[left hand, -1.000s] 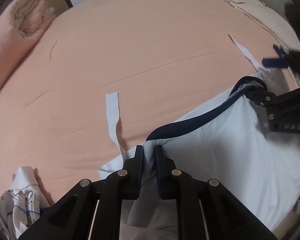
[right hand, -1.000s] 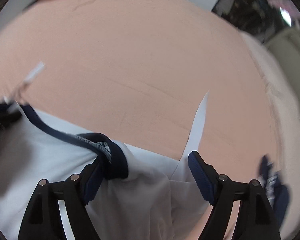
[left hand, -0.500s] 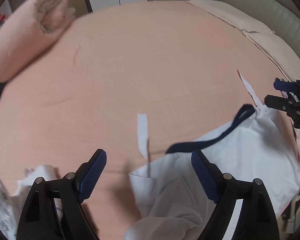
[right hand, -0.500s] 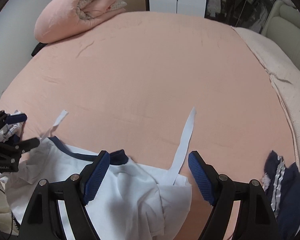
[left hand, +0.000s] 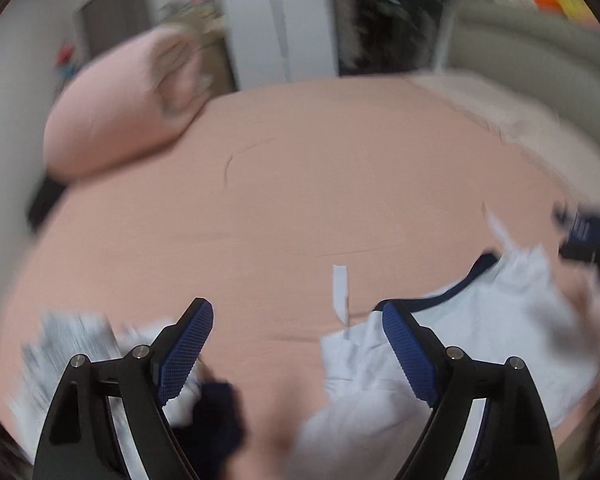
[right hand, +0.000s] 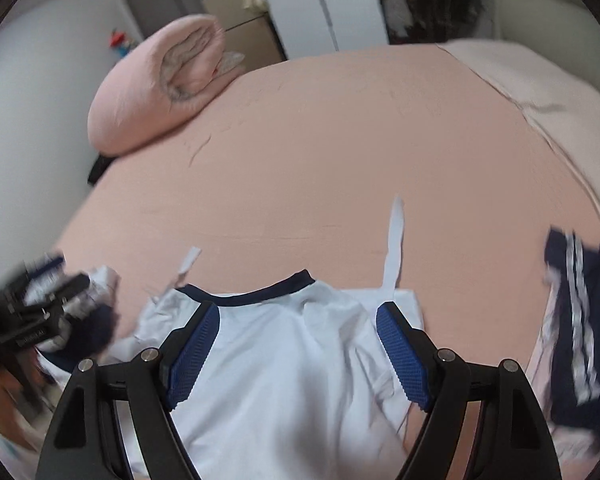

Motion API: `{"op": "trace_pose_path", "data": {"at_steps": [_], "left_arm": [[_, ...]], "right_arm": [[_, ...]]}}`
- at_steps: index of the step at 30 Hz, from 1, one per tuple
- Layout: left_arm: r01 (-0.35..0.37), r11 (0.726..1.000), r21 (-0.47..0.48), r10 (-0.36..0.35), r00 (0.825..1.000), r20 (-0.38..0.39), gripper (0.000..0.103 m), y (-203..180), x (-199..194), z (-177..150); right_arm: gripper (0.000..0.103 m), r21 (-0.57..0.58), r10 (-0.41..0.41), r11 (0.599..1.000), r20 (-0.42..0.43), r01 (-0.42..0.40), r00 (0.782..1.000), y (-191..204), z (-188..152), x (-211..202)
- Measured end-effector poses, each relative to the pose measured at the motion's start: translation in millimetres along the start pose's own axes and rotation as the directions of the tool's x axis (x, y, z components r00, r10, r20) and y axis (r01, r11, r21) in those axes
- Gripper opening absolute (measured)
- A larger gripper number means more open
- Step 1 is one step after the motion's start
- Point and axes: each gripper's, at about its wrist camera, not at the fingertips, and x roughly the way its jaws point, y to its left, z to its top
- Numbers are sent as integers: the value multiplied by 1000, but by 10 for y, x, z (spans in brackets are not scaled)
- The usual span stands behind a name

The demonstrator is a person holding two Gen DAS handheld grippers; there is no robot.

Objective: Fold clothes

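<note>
A white garment with a navy neckband and two white straps lies rumpled at the near edge of the pink bed. My right gripper is open and empty, right above the garment. My left gripper is open and empty above bare sheet, with the garment to its right. The right gripper shows blurred at the right edge of the left wrist view. The left gripper shows at the left edge of the right wrist view.
A rolled pink duvet lies at the bed's far left. A navy garment with white stripes lies at the right. A patterned white cloth and a dark item lie under the left gripper. A beige cover drapes the far right.
Both grippers have let go of the garment's neckband and opened. Both have pulled back and tilted up; the garment now lies loose on the bed.
</note>
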Motion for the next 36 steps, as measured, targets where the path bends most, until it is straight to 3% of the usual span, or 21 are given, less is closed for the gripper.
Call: {"op": "trace_pose_path", "data": {"at_steps": [2,7,10,13,16,22,24,30,34,36], "left_arm": [[46,997,-64,-46,999,-6,87,85,-24,-92],[-43,999,-4,43,999,-17,87,22,-48,-321],[-38,999,32,39,999,-36,87,-31,-15,-437],[-40,996,76,44,998,-50,87,-97,43,-493],[3,994,106,5,997,-74,87,-149,107,-552],[25,988,149,-4,990,-141,87,-228,247,-647],[37,984,173,-8,987,-163,87,-268,293,-683],[90,982,169,-57,980,-193,87,-323,359,-711],[9,964,267,44,981,-188,87,-439,477,-711],[-73,955,288,121,981,-152,87,-480,512,-680]], "right_arm": [[81,26,4,1000,7,-5,1000,-49,16,-90],[83,45,-23,999,23,22,999,-92,-40,-246],[85,38,-58,998,18,57,998,-93,-111,-284],[85,-36,-99,994,0,99,995,-10,-161,-189],[85,-134,-169,977,-9,166,986,103,-226,-94],[85,-341,-293,901,-27,267,956,327,-418,272],[85,-366,-335,881,-35,300,941,344,-469,394],[85,-345,-377,873,-27,345,926,277,-501,503],[85,-310,-385,881,-25,359,923,152,-507,508],[84,-276,-366,899,-52,339,929,59,-512,531]]}}
